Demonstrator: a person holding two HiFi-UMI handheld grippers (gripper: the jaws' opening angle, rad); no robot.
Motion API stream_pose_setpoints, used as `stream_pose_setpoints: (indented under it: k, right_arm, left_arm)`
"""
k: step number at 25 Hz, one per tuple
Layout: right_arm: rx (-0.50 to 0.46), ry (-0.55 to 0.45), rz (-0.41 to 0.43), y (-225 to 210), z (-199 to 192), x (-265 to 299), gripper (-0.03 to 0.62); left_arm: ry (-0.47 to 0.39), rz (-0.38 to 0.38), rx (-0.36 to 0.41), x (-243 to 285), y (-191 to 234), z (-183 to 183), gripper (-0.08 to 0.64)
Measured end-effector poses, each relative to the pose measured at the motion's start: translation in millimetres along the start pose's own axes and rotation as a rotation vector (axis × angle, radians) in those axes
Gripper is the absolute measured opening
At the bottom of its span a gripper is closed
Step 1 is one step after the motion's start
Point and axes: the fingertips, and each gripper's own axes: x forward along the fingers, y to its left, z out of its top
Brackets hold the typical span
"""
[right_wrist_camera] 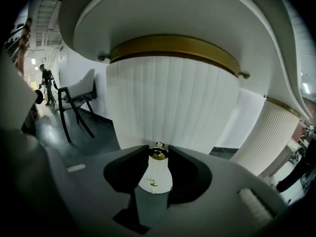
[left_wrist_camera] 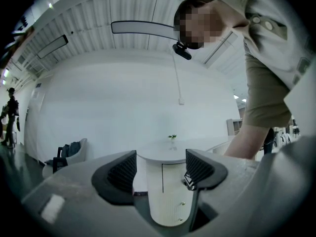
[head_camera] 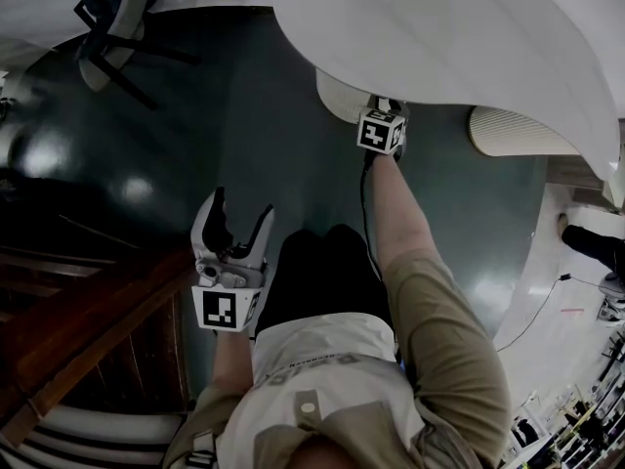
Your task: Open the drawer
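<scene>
The left tongs (left_wrist_camera: 160,168) stand with their jaws apart and nothing between them. Straight beyond that gap is a white round counter (left_wrist_camera: 163,156) on a fluted pedestal (left_wrist_camera: 165,194). A small plant (left_wrist_camera: 172,137) sits on top of the counter. The pedestal front shows a vertical seam and two small knobs (left_wrist_camera: 182,203), one above the other. Just right of the pedestal's upper part shows a black-and-white square marker (left_wrist_camera: 189,180); what carries it I can't quite tell. Right of the counter a person leans in, bare arm (left_wrist_camera: 247,137) reaching down. Well left of it stands a chair (left_wrist_camera: 73,151).
</scene>
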Motion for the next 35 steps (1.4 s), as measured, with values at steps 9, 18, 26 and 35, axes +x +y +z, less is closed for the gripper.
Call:
stream_pose_setpoints:
  k: [9,18,26,35]
  right_arm:
    - [-0.004,-0.005,0.018,2,0,-1,0.12]
    - [-0.024,-0.019,0.072,5,0,-3,0.112]
    - [-0.011,-0.03,0.089,8,-12,-21,0.112]
    - [0.009,0.009,0.116,14,-46,-64,0.112]
  left_arm:
    - [0.012,-0.004,-0.033,8,5,-8,0.319]
    - [0.027,-0.041,-0.09,65,-2,-32,0.319]
    - [0.055,-0.075,-0.108,78,-15,-41,0.319]
    - [0.071,-0.102,-0.105,77,-32,-26,0.319]
